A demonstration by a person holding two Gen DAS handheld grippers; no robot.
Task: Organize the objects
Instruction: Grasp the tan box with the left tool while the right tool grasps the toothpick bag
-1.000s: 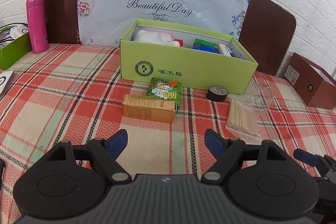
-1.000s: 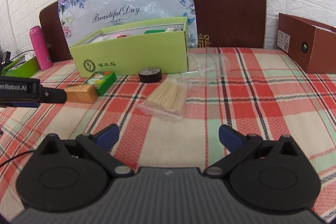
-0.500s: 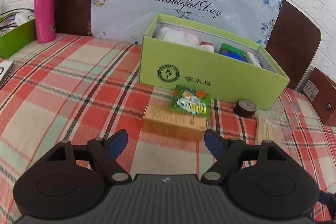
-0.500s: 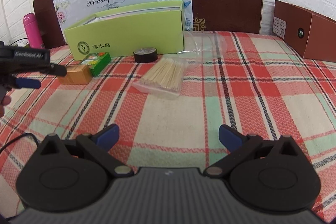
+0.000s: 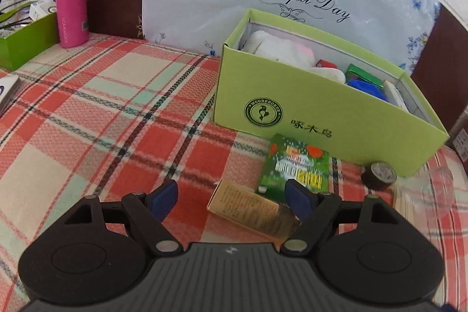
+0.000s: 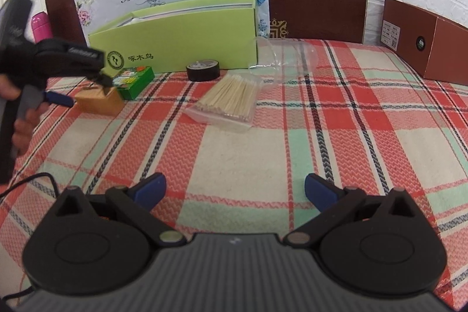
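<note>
Left gripper (image 5: pixel 231 196) is held wide open, nothing clamped; the tan rectangular cardboard box (image 5: pixel 251 208) is seen low centre of the left wrist view, between the blue pads (image 5: pixel 162 196) but nearer the right one, contact cannot be told. A green printed carton (image 5: pixel 295 165) lies just behind it, in front of the lime-green open cardboard box (image 5: pixel 321 119). Right gripper (image 6: pixel 234 190) is also spread open over bare plaid tablecloth (image 6: pixel 263 154). A clear bag of wooden sticks (image 6: pixel 229 100) and a black tape roll (image 6: pixel 203 69) are seen at centre of the right wrist view.
</note>
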